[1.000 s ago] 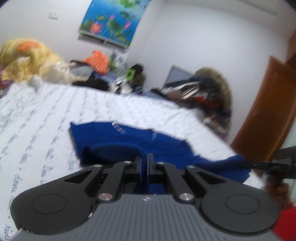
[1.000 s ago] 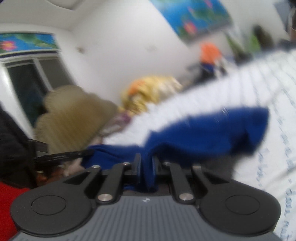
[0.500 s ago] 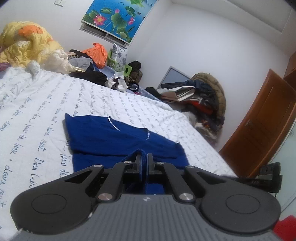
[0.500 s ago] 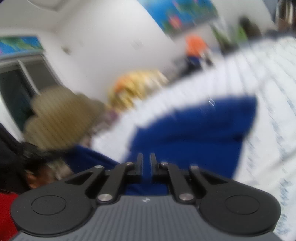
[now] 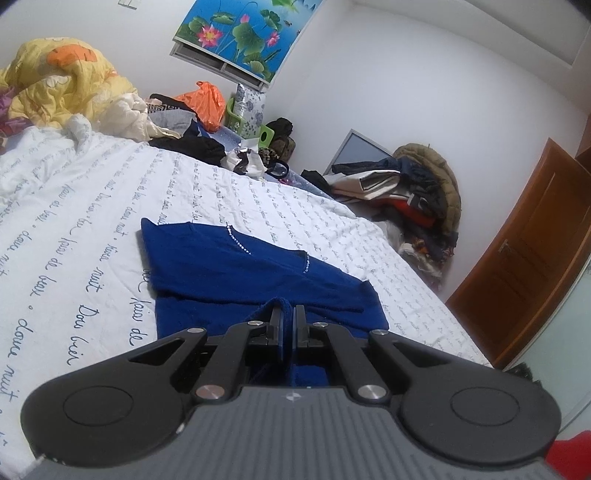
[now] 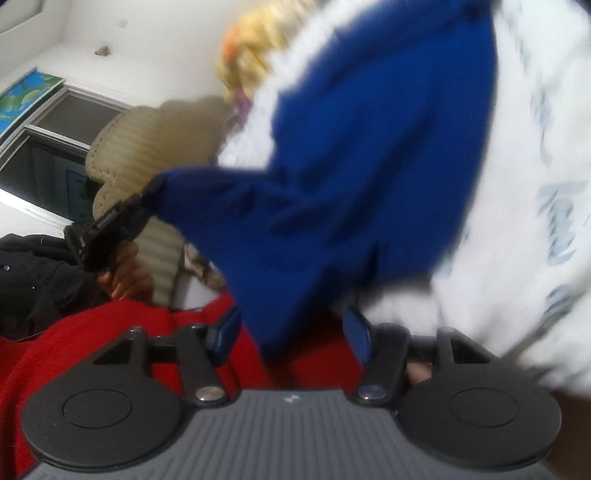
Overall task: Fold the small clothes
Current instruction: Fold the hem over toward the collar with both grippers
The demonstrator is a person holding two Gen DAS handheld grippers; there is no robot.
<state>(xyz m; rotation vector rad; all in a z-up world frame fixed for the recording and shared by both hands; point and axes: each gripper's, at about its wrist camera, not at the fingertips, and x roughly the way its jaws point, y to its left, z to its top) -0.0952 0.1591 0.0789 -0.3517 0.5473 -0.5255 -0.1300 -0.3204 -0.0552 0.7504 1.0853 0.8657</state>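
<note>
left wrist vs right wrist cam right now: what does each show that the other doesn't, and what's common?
Left wrist only: the left gripper shut on a fold of the blue garment, a lotus picture, an orange bag, a clothes pile and a wooden door.

Right wrist only: the right gripper open, with the garment's corner hanging between its fingers, a window, a beige headboard and red fabric. It also sees the left gripper from outside, pinching the garment.

Both: the blue garment, the white script-print bedsheet and the yellow quilt. The right view is motion-blurred.
</note>
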